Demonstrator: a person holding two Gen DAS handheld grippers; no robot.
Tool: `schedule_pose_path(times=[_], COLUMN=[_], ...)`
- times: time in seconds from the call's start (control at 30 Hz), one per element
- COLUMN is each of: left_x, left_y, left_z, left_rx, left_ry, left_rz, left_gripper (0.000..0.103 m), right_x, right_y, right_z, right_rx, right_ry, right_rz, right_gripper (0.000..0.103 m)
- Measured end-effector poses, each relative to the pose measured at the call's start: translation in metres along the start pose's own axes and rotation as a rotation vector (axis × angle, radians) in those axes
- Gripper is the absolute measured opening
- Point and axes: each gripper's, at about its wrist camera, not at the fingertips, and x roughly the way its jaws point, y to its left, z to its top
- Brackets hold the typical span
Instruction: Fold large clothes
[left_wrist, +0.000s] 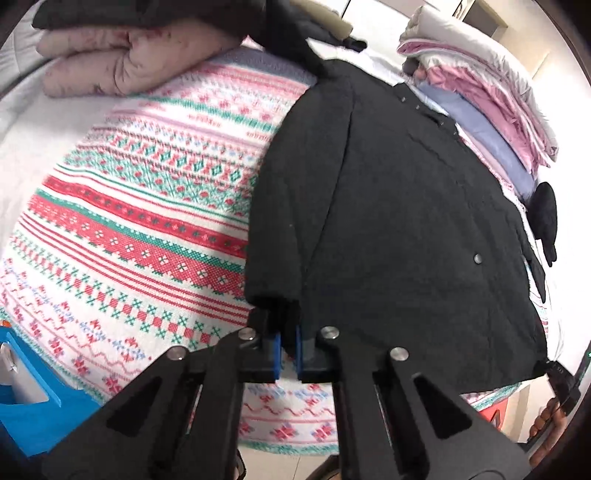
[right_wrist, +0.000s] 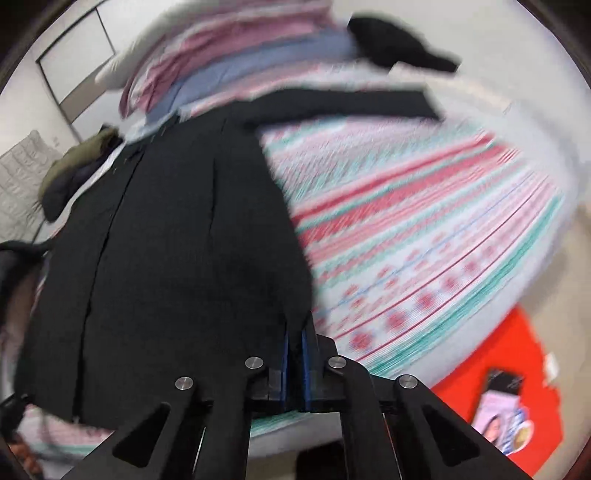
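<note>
Coat (left_wrist: 399, 221), big and black, lies spread out on a bed with a patterned blanket (left_wrist: 140, 206) in red, green and white. Its bottom edge hangs close to the near edge of the bed. The left gripper (left_wrist: 289, 332) pinches the near left corner of the coat, and its blue fingers (left_wrist: 277, 345) are pressed together on the cloth. The right gripper (right_wrist: 294, 345) pinches the near right corner of the coat the same way, with its fingers tight on the black cloth. The right wrist picture is blurry.

To the left of the coat the blanket is bare and wide, all the way to the left edge of the bed. At the far left corner sits a folded pink puffy jacket (left_wrist: 122, 59) with something dark on top. Along the far right side a stack of folded bedding (left_wrist: 491, 107) in pink, blue and white lies just beside the coat. One black sleeve (right_wrist: 351, 101) stretches out to the right over the blanket, and a small black thing (right_wrist: 395, 44) lies beyond it. Past the near right edge of the bed a red box (right_wrist: 517, 391) sits on the floor.
</note>
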Motion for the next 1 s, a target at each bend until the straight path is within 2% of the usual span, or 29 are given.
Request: schedule_pose_path(times=[0.07, 0.13, 0.2, 0.23, 0.3, 0.37, 0.4, 0.43, 0.47, 0.53, 0.6, 0.7, 0.73, 0.77, 0.83, 0.93, 1.0], left_x=[-0.010, -0.016, -0.015, -0.010, -0.002, -0.008, -0.016, -0.026, -0.039, -0.059, -0.069, -0.071, -0.066, -0.061, -0.039, -0.001, 0.026], left_y=[-0.008, -0.014, -0.012, -0.009, 0.002, 0.008, 0.010, 0.010, 0.009, 0.001, -0.017, -0.054, -0.068, -0.079, -0.116, -0.164, -0.190], left_z=[-0.006, -0.015, -0.018, -0.017, -0.012, -0.002, 0.002, 0.007, 0.013, 0.022, 0.033, 0.049, 0.053, 0.053, 0.066, 0.088, 0.100], left_rx=[0.025, 0.050, 0.056, 0.053, 0.021, -0.032, -0.049, -0.065, -0.080, -0.095, -0.071, -0.034, -0.009, 0.018, 0.091, 0.165, 0.198], left_ry=[-0.012, -0.015, -0.009, 0.006, 0.048, 0.027, 0.005, -0.034, -0.092, -0.200, -0.245, -0.284, -0.274, -0.257, -0.197, -0.121, -0.104], left_rz=[0.011, 0.042, 0.075, 0.087, 0.120, 0.139, 0.134, 0.132, 0.146, 0.174, 0.178, 0.141, 0.124, 0.105, 0.070, 0.038, 0.017], left_gripper=[0.006, 0.006, 0.006, 0.008, 0.021, 0.031, 0.033, 0.041, 0.056, 0.066, 0.067, 0.071, 0.078, 0.080, 0.080, 0.080, 0.080], right_x=[-0.019, -0.026, -0.030, -0.027, -0.015, -0.011, -0.011, -0.011, -0.011, -0.005, -0.002, 0.010, 0.016, 0.020, 0.033, 0.048, 0.057], right_y=[-0.007, -0.014, -0.019, -0.022, -0.026, -0.024, -0.022, -0.020, -0.021, -0.020, -0.021, -0.016, -0.012, -0.008, -0.001, 0.011, 0.017], right_z=[0.007, 0.009, 0.009, 0.008, 0.004, 0.003, 0.004, 0.008, 0.012, 0.027, 0.036, 0.042, 0.044, 0.045, 0.049, 0.058, 0.065], right_rx=[0.009, 0.030, 0.015, 0.004, 0.036, 0.044, 0.041, 0.051, 0.070, 0.138, 0.200, 0.290, 0.317, 0.336, 0.378, 0.417, 0.430], right_ry=[-0.084, -0.110, -0.132, -0.105, -0.017, 0.002, -0.006, -0.013, -0.017, -0.023, -0.039, -0.037, -0.031, -0.029, -0.014, -0.010, -0.009], right_rz=[-0.056, -0.091, -0.194, -0.166, 0.017, 0.061, 0.066, 0.081, 0.104, 0.161, 0.204, 0.286, 0.316, 0.333, 0.355, 0.394, 0.401], right_gripper=[0.003, 0.000, 0.000, 0.000, 0.001, 0.002, 0.004, 0.007, 0.008, 0.012, 0.016, 0.029, 0.031, 0.032, 0.044, 0.050, 0.051])
